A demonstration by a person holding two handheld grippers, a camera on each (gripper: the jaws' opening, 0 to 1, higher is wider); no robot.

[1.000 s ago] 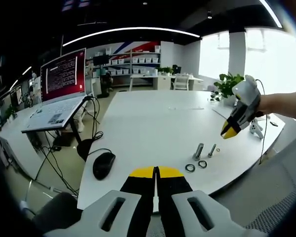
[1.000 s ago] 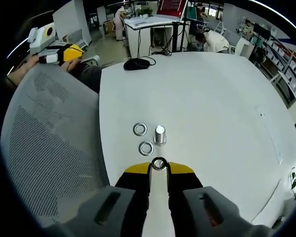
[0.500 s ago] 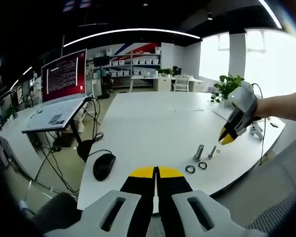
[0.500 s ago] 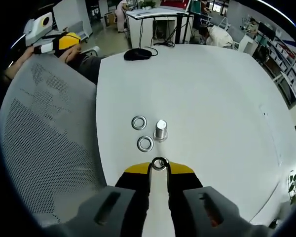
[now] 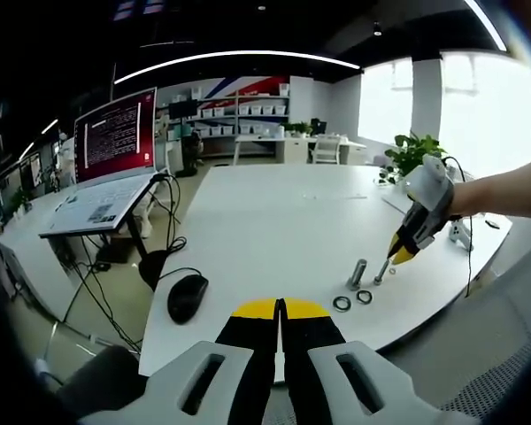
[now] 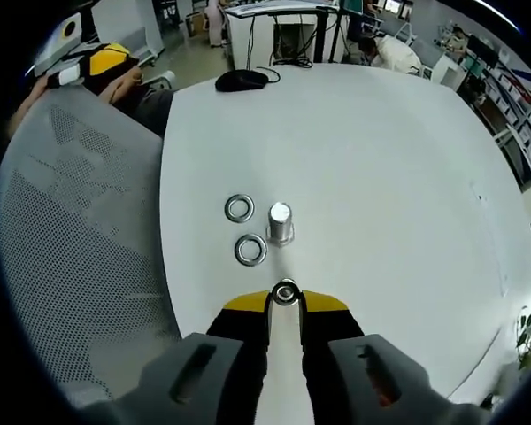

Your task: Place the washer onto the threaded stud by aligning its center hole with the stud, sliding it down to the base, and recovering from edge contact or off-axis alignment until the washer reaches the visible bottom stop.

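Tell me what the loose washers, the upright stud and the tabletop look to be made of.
Washers: bare metal, probably steel, silvery with bright glints. Stud: likewise metal, its top face shining. Tabletop: smooth matte white, likely laminate, though the core cannot be told.

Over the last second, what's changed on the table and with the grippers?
The right gripper has come down toward the stud, still shut on a washer. The left gripper stays shut, hanging back; two loose washers and the metal cylinder haven't moved.

Silver washer (image 6: 285,292) pinched flat at tongs' tips, upright metal stud (image 6: 280,222) just beyond, two loose washers (image 6: 245,229) beside it
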